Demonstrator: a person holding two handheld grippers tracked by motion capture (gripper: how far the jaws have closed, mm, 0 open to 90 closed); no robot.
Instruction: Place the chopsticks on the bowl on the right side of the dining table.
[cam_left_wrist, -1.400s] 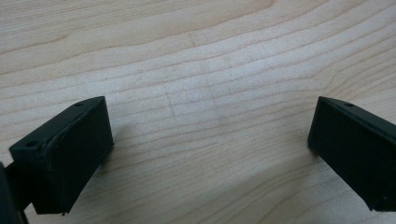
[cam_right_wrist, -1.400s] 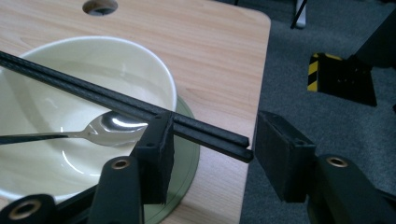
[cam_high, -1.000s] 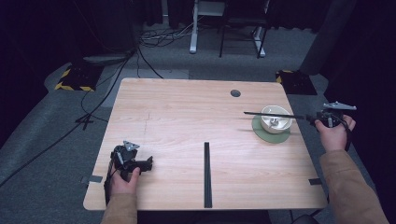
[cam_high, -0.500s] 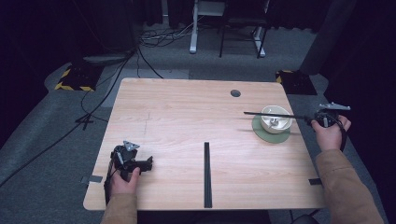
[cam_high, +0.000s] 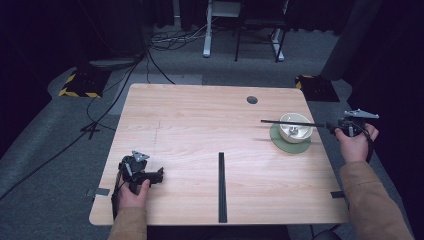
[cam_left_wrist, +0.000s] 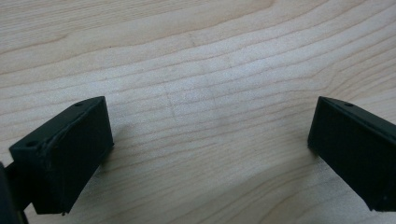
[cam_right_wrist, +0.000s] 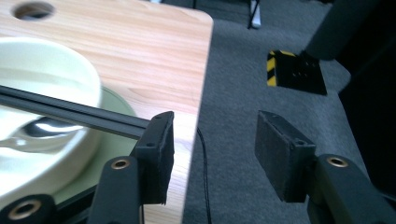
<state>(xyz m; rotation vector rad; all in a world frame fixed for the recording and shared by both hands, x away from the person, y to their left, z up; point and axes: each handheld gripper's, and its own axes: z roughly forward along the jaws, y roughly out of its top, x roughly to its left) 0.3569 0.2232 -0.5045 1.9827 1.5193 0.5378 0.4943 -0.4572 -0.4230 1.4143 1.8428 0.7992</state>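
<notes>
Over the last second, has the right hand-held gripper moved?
No clear move: the right hand-held gripper remains just off the table's right edge, beside the bowl.

A pale wooden worktop (cam_high: 200, 130) carries a black strip (cam_high: 221, 186) at its near middle and a round hole (cam_high: 252, 100) far right. Beyond it, cables (cam_high: 150, 60) trail across grey carpet (cam_high: 60, 150), flanked by yellow-and-black striped blocks (cam_high: 80, 82).

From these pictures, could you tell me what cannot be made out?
- Bowl contents: too small in the high view; in the right gripper view the black rod crosses them and the left edge cuts the bowl off.
- Rod's near end: hidden behind the right gripper's finger.
- Plate: mostly under the bowl.
</notes>
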